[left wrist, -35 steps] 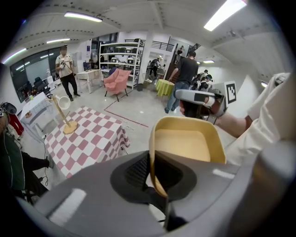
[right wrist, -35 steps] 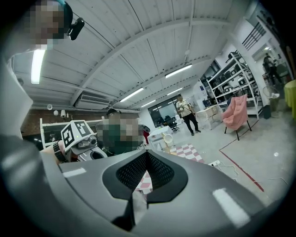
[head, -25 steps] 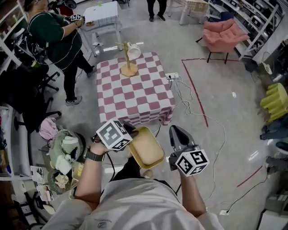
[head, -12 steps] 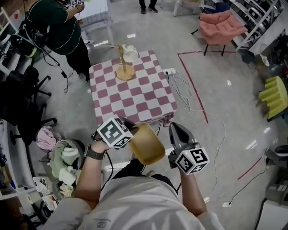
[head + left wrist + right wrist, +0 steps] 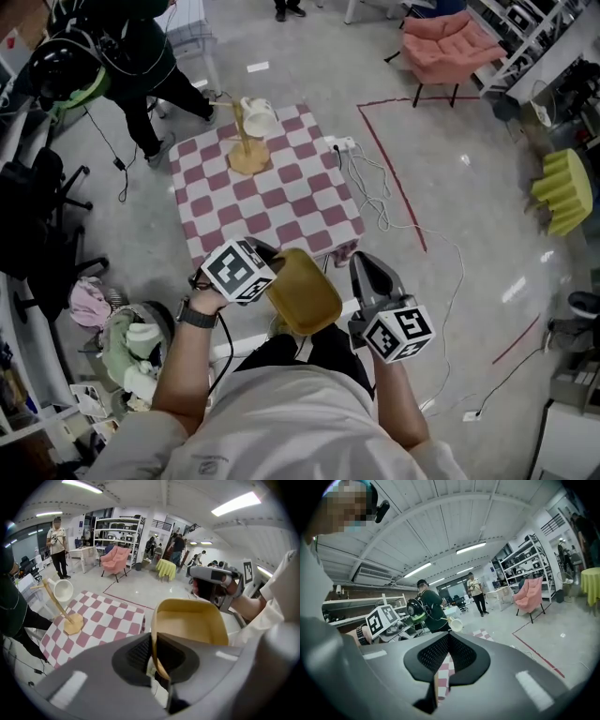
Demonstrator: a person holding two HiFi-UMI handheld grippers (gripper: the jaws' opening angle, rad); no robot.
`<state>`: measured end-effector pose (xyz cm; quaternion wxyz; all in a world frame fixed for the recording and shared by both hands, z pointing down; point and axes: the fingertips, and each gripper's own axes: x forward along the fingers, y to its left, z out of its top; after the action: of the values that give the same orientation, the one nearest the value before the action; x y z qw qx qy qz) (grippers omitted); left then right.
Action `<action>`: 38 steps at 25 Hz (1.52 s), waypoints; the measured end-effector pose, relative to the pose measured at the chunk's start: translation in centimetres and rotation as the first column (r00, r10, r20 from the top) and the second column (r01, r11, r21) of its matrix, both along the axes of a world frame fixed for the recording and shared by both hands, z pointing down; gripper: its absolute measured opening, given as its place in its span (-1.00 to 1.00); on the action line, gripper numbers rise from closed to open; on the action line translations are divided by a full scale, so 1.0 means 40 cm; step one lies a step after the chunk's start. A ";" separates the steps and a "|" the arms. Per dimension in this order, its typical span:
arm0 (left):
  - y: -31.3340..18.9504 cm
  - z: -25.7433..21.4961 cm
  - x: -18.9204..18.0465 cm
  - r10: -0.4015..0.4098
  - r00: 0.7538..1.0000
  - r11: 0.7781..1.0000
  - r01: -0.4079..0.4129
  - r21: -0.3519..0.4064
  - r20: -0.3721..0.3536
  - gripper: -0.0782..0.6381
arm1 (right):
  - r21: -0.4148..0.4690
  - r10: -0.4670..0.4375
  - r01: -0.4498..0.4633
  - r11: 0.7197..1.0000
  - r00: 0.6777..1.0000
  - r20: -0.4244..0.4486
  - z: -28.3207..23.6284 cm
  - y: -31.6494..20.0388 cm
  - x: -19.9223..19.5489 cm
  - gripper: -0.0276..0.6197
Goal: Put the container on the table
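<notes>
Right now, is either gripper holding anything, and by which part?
The left gripper is shut on the yellow container, pinching its rim and side wall. The right gripper is shut with nothing between its jaws.

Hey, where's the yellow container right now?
In the head view it is low at the centre: the yellow container is held by its rim in the left claw, beside the right claw, in the air short of the checkered table.

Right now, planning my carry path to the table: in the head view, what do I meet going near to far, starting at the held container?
yellow container → checkered table → wooden mug stand → pink armchair
</notes>
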<state>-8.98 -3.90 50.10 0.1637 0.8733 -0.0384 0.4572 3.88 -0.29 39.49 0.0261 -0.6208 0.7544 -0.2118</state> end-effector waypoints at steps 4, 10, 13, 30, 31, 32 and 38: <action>-0.044 0.027 0.020 -0.023 1.000 1.000 0.023 -0.004 0.011 -0.73 | -0.003 -0.013 0.013 1.000 1.000 0.008 0.020 -0.050 0.022 -0.89; -0.138 0.061 0.066 -0.101 0.994 0.995 0.102 -0.006 0.030 -0.73 | -0.011 -0.073 0.073 0.997 0.997 0.020 0.039 -0.163 0.067 -0.89; -0.192 0.086 0.105 -0.148 0.988 0.989 0.149 -0.015 0.037 -0.73 | -0.026 -0.109 0.110 0.994 0.994 0.026 0.056 -0.234 0.107 -0.89; -0.435 0.388 0.262 -0.468 0.877 0.877 0.476 -0.067 0.107 -0.73 | -0.154 -0.259 0.270 0.950 0.962 0.091 0.310 -0.538 0.284 -0.89; -0.446 0.409 0.264 -0.488 0.866 0.865 0.496 -0.068 0.113 -0.73 | -0.162 -0.264 0.277 0.947 0.960 0.094 0.325 -0.551 0.291 -0.89; -0.456 0.430 0.266 -0.509 0.853 0.852 0.519 -0.070 0.118 -0.73 | -0.169 -0.270 0.283 0.944 0.958 0.098 0.341 -0.562 0.298 -0.89; -0.499 0.554 0.262 -0.616 0.773 0.771 0.631 -0.086 0.151 -0.73 | -0.204 -0.293 0.313 0.927 0.948 0.124 0.443 -0.609 0.322 -0.89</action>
<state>1.49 -23.86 72.26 0.3610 0.7706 -0.3048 0.4276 16.78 -24.67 57.20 -0.0420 -0.4853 0.8110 -0.3239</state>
